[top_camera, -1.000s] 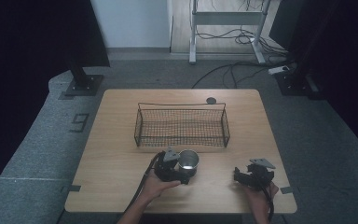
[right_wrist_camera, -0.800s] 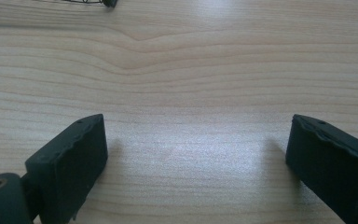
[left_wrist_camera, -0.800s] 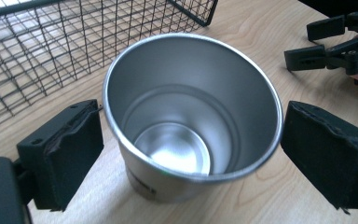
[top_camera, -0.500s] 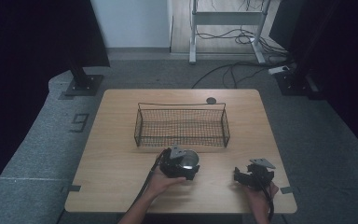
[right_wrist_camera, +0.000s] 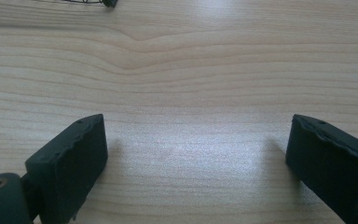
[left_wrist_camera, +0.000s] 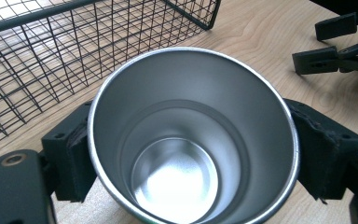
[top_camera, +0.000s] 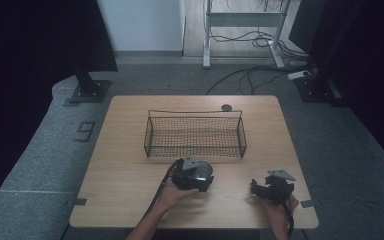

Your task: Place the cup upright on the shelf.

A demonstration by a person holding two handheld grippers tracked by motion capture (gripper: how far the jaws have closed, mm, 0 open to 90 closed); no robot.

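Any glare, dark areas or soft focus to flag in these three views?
High view: dim, surroundings near black, table evenly lit. Left gripper view: bright glare on the bottom of the metal cup; basket sharp. Right gripper view: a pale sheen on the wood between soft-edged jaws.

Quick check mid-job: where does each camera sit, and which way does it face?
High view: above the near edge, looking forward and down at the table, basket, both forearms.
Left gripper view: on the left gripper, facing the cup it clamps; shares the basket, right gripper.
Right gripper view: on the right gripper, facing bare tabletop.
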